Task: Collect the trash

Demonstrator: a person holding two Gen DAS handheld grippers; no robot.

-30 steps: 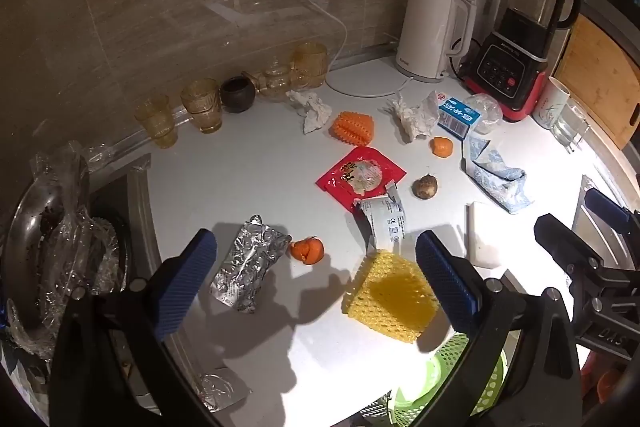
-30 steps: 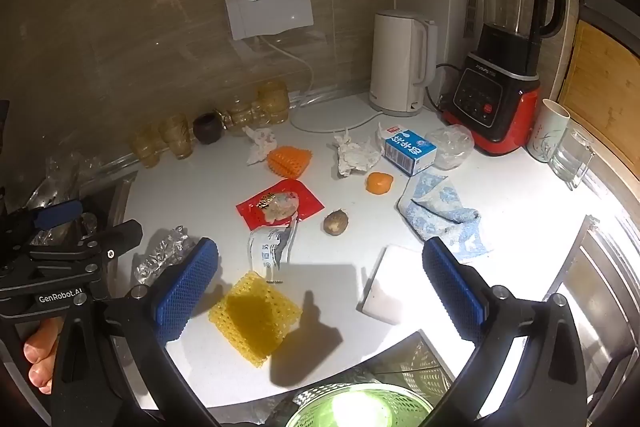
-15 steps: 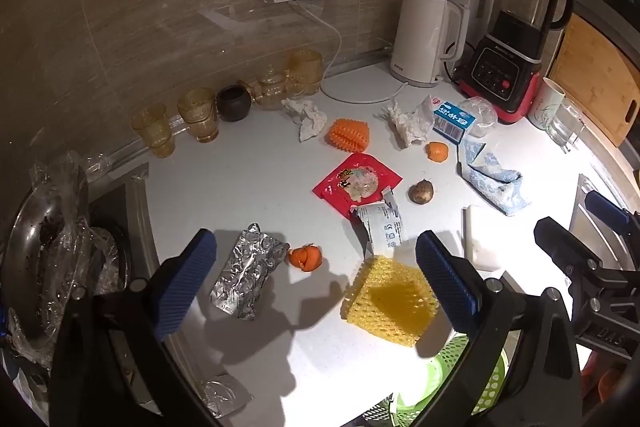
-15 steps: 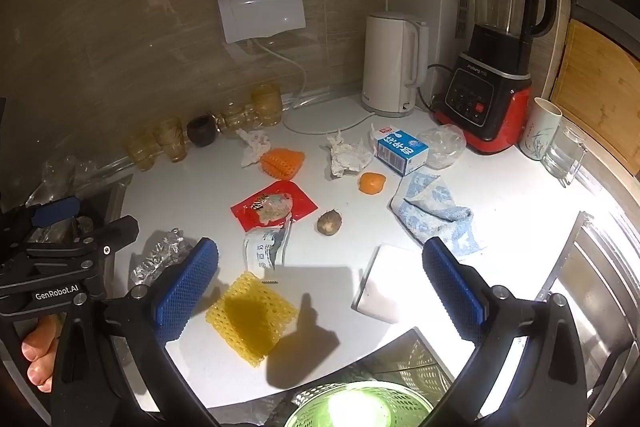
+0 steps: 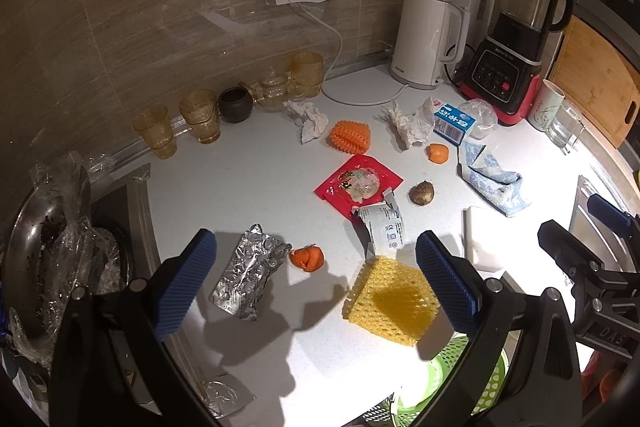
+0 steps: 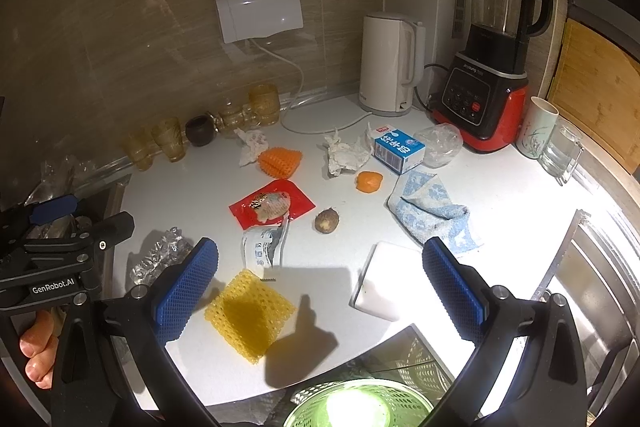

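Both cameras have pulled back and up a little since 1 second ago, so more of the white bench (image 5: 248, 187) shows, while no trash has shifted.

From the left wrist, our left hand-held gripper (image 5: 316, 275) hangs wide and empty above the bench. Between its blue pads lie the crumpled silver foil wrapper (image 5: 248, 277), the small orange peel scrap (image 5: 307, 257) and the yellow foam fruit net (image 5: 392, 301). The green mesh basket (image 5: 468, 383) sits below the bench edge. We judge the foil the natural first pick: come straight down and close across its narrow width.

From the right wrist, our right hand-held gripper (image 6: 320, 281) is equally wide and holds nothing. The yellow net (image 6: 250, 315) lies nearest, with the torn white packet (image 6: 262, 247) and red snack pouch (image 6: 272, 207) beyond. Pinch the net at one edge, since it lies flat.
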